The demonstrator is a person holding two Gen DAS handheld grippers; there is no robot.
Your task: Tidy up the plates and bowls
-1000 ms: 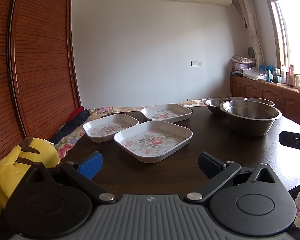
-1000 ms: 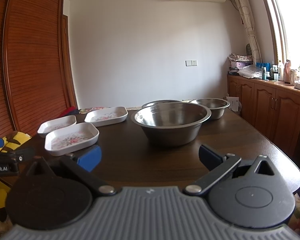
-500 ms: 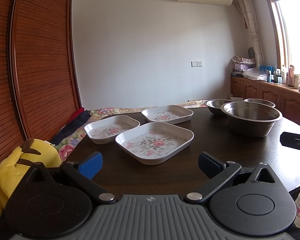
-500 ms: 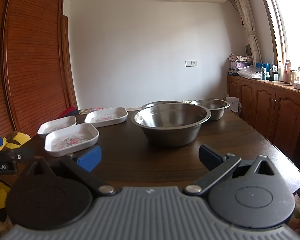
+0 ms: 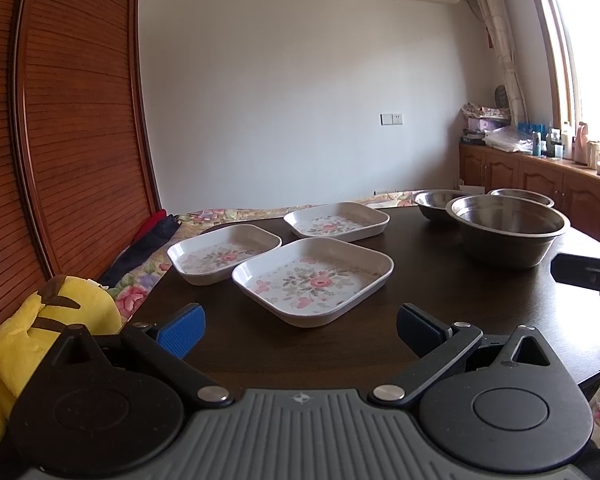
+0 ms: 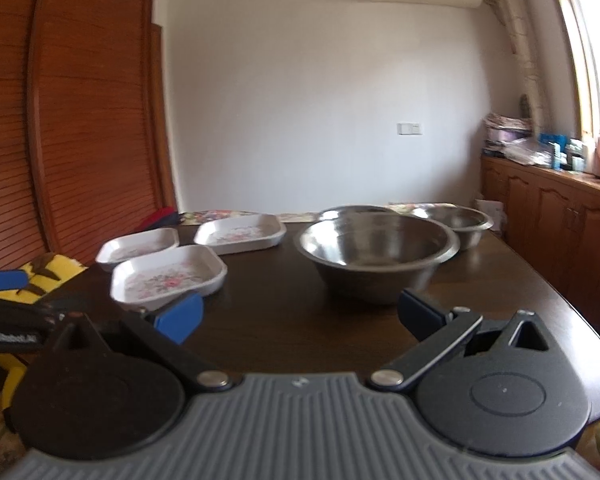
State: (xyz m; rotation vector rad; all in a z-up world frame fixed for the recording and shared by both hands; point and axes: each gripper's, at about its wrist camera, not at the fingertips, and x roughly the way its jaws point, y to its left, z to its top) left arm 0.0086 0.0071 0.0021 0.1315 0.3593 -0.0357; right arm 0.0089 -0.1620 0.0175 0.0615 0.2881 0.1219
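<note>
Three white floral plates lie on the dark table (image 5: 440, 292): the nearest plate (image 5: 314, 280), a left plate (image 5: 224, 252) and a far plate (image 5: 337, 224). A large steel bowl (image 5: 507, 229) stands to the right, with two smaller steel bowls (image 5: 434, 204) (image 5: 522, 196) behind it. My left gripper (image 5: 300, 330) is open and empty just short of the nearest plate. In the right wrist view my right gripper (image 6: 298, 316) is open and empty in front of the large bowl (image 6: 376, 256), with the nearest plate (image 6: 168, 280) to its left.
A yellow plush toy (image 5: 40, 332) sits by the table's left edge. A wooden slatted wardrobe (image 5: 60, 120) fills the left side. Wooden cabinets (image 5: 540, 176) with bottles run under the window on the right. Floral fabric (image 5: 228, 214) lies behind the table.
The right wrist view has shifted left and slightly closer to the large bowl, with motion blur. The left view has crept a little nearer the plates. Both grippers stayed open.
</note>
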